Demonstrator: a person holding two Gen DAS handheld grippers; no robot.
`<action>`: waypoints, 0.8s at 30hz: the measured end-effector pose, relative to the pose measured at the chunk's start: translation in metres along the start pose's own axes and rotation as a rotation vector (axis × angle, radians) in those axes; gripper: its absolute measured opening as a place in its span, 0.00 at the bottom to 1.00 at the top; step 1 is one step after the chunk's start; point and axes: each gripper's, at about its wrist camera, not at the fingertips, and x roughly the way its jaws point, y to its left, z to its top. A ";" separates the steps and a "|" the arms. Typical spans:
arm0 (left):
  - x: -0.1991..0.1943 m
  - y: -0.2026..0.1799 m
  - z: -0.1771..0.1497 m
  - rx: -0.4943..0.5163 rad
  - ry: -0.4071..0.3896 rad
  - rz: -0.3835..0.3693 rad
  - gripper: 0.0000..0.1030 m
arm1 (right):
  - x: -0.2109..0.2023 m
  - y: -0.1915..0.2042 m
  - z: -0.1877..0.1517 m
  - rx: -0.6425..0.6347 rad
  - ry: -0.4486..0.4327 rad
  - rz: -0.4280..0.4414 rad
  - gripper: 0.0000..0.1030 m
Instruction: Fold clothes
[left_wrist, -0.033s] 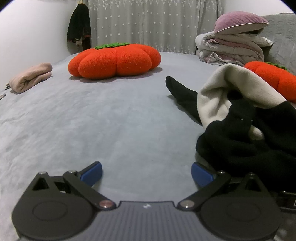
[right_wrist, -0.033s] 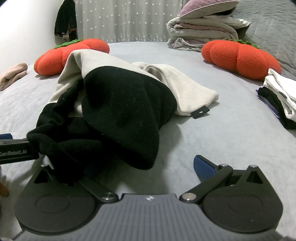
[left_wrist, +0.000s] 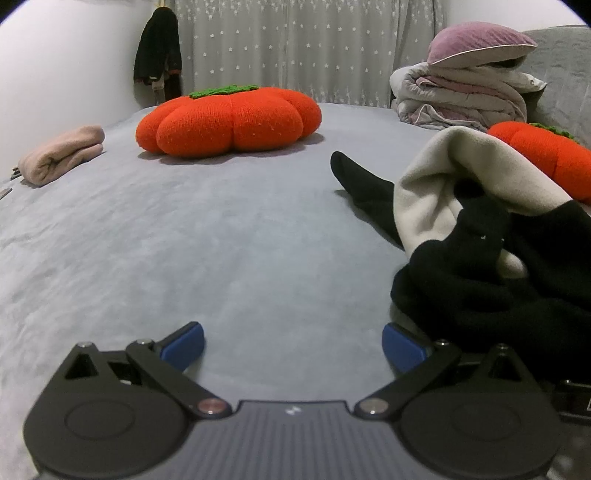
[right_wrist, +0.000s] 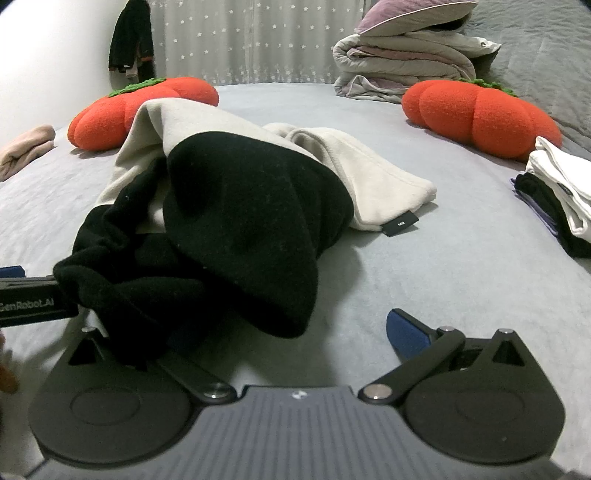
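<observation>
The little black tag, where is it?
In the right wrist view, the tag hangs off the cream garment's corner, right of centre on the bed.

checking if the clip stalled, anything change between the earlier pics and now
Nothing visibly changed. The black and cream garment lies crumpled on the bed as before, and the left gripper and right gripper are both open as before, holding nothing.
</observation>
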 end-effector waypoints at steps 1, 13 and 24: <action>0.000 -0.001 0.001 0.002 0.006 -0.002 1.00 | 0.000 0.000 0.000 -0.002 0.001 0.000 1.00; -0.005 -0.010 0.001 0.072 0.094 -0.006 1.00 | -0.006 0.005 0.000 -0.007 0.051 -0.005 1.00; -0.021 -0.014 0.003 0.129 0.095 0.049 1.00 | -0.017 0.000 0.010 0.016 0.109 0.002 1.00</action>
